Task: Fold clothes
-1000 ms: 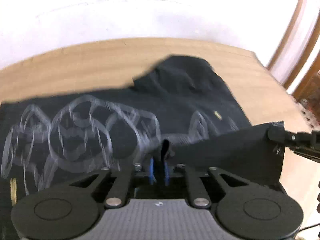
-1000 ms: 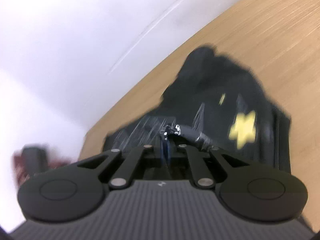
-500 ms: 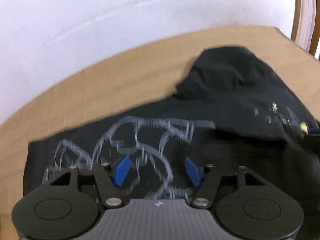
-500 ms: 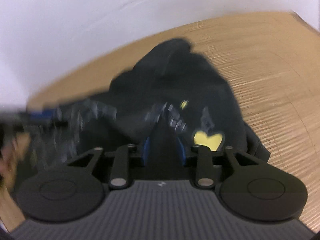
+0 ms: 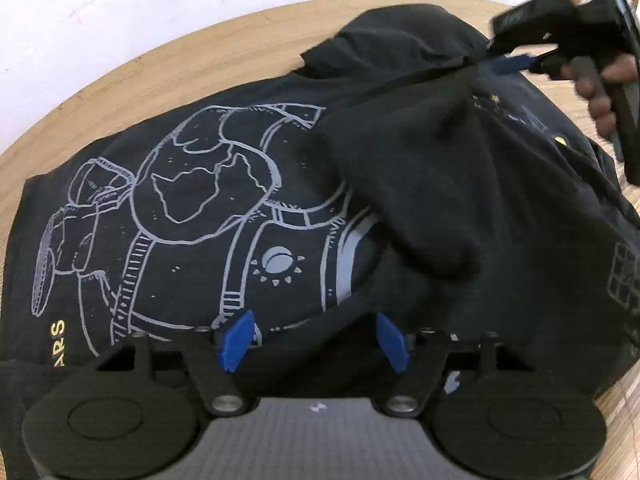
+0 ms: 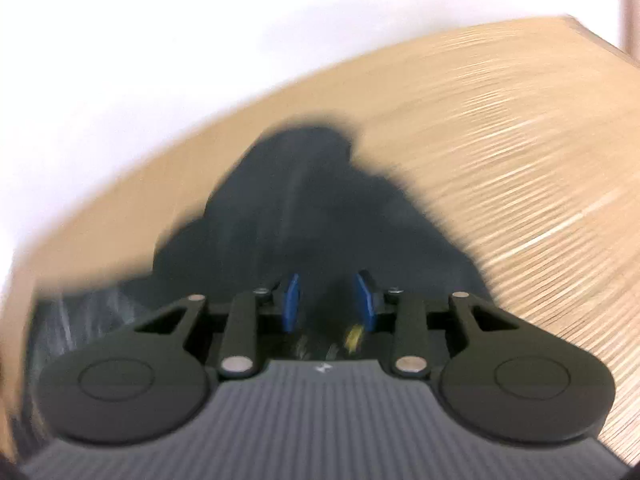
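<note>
T-shirt (image 5: 248, 216), black with a pale line print, spread over a wooden table (image 5: 168, 64) and filling the centre of the left wrist view; one flap lies doubled over at right. It is judged light, limp and prone to bunching, best pinched at a hem or the fold's edge. Left gripper (image 5: 314, 338), lower centre, is opening with nothing pinched. Right gripper (image 6: 330, 300) stands partly apart above blurred cloth.
</note>
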Motion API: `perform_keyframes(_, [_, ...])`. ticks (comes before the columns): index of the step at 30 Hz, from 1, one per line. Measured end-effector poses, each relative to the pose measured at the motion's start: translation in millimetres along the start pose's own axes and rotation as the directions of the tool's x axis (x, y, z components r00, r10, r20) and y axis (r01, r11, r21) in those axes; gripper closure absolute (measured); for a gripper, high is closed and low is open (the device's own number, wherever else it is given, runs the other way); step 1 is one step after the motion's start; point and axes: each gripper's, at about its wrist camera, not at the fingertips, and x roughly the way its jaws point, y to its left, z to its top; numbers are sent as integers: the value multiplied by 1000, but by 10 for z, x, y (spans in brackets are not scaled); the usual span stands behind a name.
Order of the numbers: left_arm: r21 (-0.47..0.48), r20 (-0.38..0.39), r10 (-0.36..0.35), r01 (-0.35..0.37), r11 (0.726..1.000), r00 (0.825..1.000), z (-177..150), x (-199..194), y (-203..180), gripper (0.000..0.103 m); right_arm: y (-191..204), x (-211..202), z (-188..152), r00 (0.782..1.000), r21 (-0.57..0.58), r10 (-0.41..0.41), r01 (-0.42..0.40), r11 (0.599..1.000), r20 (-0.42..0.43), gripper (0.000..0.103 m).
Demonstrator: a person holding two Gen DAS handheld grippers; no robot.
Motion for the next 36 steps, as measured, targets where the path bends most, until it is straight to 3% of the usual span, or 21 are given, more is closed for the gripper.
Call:
perform_keyframes(1, [-2, 2, 2, -2, 1000, 1000, 6, 2, 9, 33, -32, -57, 23, 1000, 20, 24, -24, 1000, 10, 68])
perform_keyframes(3, [-5, 2, 7, -7, 1000, 1000, 23, 12, 22, 33, -7, -162, 6, 997, -56, 70, -73, 996, -44, 69])
perform_keyframes(7, [-3, -2, 21, -21, 1000, 1000, 72, 44, 19, 30, 9, -369, -280, 991, -277, 23, -60, 959, -134, 62])
perform_keyframes(10, [7, -2, 36, -36, 999, 999, 86, 58, -6, 27, -118, -505, -522, 984, -374, -40, -27, 927, -171, 62])
perform_keyframes(12, [11, -2, 46, -46, 999, 999, 85, 65, -19, 26, -244, -593, -623, 980, -376, -53, -24, 926, -191, 62])
perform_keyframes(15, [1, -5, 52, -52, 999, 999, 79, 56, -28, 25, -328, -705, -690, 980, -355, 9, -81, 931, -198, 64])
perform_keyframes(17, [-3, -8, 58, -58, 998, 998, 89, 61, -41, 24, -292, -782, -735, 978, -356, 68, -137, 924, -199, 88])
perform_keyframes(18, [2, -7, 65, -65, 998, 998, 88, 60, -55, 24, -254, -816, -755, 977, -361, 86, -153, 920, -195, 95])
perform_keyframes(19, [8, -4, 72, -72, 997, 997, 83, 56, -68, 24, -217, -849, -775, 977, -369, 101, -166, 915, -190, 96])
perform_keyframes(22, [25, 5, 95, -95, 995, 996, 68, 44, -108, 22, -193, -949, -771, 984, -365, 75, -131, 922, -164, 100])
perform_keyframes(26, [19, 12, 118, -118, 993, 993, 44, 42, -135, 20, -414, -1218, -671, 995, -187, 47, -64, 980, -92, 100])
perform_keyframes(28, [11, 16, 122, -122, 992, 992, 28, 42, -127, 19, -505, -1274, -722, 994, -171, -7, -11, 985, -106, 100])
perform_keyframes(32, [1, 20, 120, -120, 993, 993, 17, 46, -102, 17, -506, -1134, -921, 962, -306, -231, 179, 935, -143, 98])
perform_keyframes(35, [-13, 24, 117, -117, 993, 993, 6, 47, -86, 15, -357, -1251, -865, 964, -317, -264, 237, 918, -44, 96])
perform_keyframes(36, [-16, 25, 116, -115, 993, 993, 1, 49, -80, 15, -244, -1289, -822, 971, -348, -239, 222, 911, -4, 96])
